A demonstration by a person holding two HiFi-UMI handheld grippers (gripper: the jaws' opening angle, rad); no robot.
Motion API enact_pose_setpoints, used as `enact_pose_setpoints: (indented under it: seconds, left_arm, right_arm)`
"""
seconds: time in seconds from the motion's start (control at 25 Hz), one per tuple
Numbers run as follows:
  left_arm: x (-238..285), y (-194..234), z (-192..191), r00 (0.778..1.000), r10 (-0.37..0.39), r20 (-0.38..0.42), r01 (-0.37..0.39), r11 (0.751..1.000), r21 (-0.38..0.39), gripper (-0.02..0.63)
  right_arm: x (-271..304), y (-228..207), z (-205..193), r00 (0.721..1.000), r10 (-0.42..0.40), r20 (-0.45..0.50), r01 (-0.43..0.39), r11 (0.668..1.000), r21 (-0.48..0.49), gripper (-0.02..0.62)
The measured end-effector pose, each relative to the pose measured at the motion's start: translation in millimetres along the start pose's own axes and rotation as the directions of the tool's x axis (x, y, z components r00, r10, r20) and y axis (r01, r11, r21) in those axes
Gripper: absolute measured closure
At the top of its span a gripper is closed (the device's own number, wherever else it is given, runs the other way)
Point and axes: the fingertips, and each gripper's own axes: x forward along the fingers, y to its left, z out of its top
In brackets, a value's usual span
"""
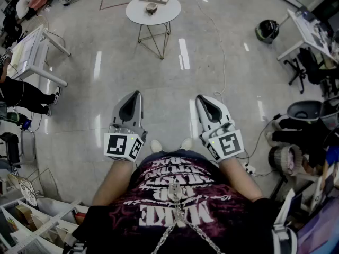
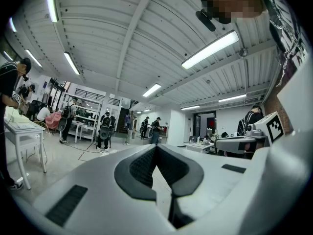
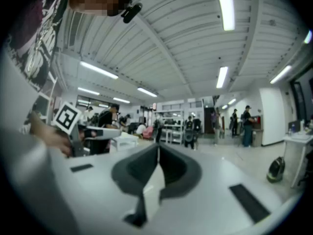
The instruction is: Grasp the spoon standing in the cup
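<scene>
Head view: left gripper and right gripper hung level over the floor, well apart from the round white table bearing a small cup-like object. I could make out no spoon. A misjudged approach could topple it.

Left gripper view: left gripper jaws together, empty.

Right gripper view: right gripper likewise closed on nothing.

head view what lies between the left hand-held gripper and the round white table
Just bare grey floor; the head view shows nothing else between left hand-held gripper and round table.
</scene>
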Motion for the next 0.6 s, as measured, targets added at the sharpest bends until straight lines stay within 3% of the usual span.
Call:
enact_pose_setpoints:
  seconds: [0.24,0.6]
  left_arm:
    - [1.9,18.9,-1.0,1.0,-0.01,0.007,0.01,1.0,-0.007,0.581]
    - [-6.9,57.1,-1.9,1.0,-0.011,0.019,0.012,1.0,-0.013,0.581]
  right_arm:
    - [15.5,9.3,-2.8,1.0,0.007,0.028,-0.008,1.0,0.028,0.56]
    - [30.8,27.1,-3.8,0.999,-0.049,0.023,0.048,0.998,0.037,0.558]
